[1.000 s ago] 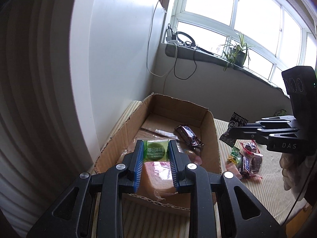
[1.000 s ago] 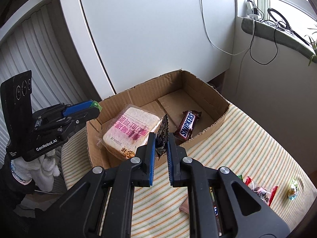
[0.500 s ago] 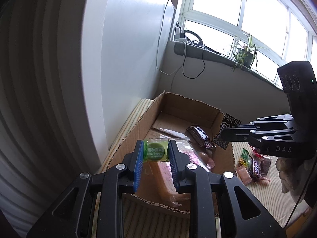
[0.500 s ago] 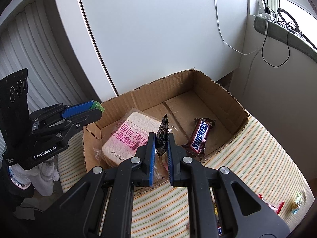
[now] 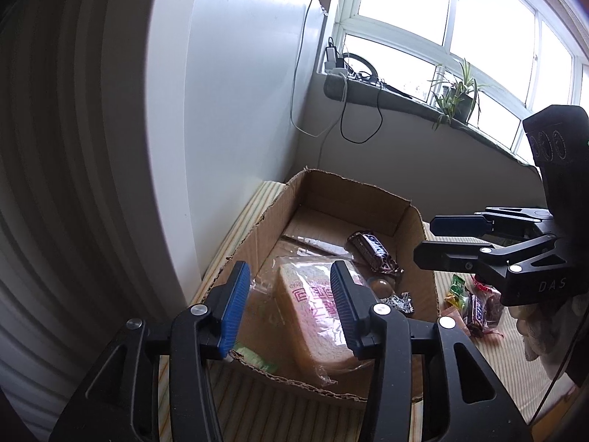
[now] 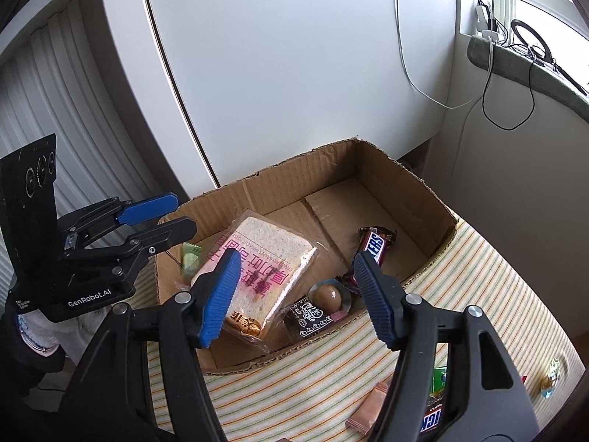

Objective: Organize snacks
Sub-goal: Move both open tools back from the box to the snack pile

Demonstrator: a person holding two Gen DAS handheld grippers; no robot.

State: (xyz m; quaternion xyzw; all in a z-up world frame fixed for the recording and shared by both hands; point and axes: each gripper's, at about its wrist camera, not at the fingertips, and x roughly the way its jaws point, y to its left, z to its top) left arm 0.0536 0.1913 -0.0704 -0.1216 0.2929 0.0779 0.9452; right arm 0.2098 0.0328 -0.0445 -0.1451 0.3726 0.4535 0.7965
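Note:
An open cardboard box (image 6: 408, 199) on the striped cloth holds a bagged bread loaf (image 6: 265, 258), a Snickers bar (image 6: 372, 248), a brown egg-shaped sweet (image 6: 328, 294), a black patterned packet (image 6: 308, 317) and a green packet (image 6: 191, 257). My right gripper (image 6: 296, 294) hovers over the box's near side. Its jaws are opening, with nothing between them. My left gripper (image 5: 289, 309) hangs over the loaf (image 5: 313, 316), jaws also opening and empty. The green packet (image 5: 254, 357) lies below it in the box corner. Each gripper shows in the other's view: right (image 5: 441, 239), left (image 6: 158, 221).
Loose snacks lie on the striped cloth right of the box: a pile (image 5: 475, 302), a pink packet (image 6: 368, 409), a second Snickers (image 6: 430, 420), a small sweet (image 6: 550, 379). A white wall panel (image 6: 294, 73) stands close behind the box. Cables hang from the windowsill (image 5: 368, 88).
Both grippers have opened. The green packet has dropped from the left gripper into the box corner, and the black packet has dropped from the right gripper beside the loaf.

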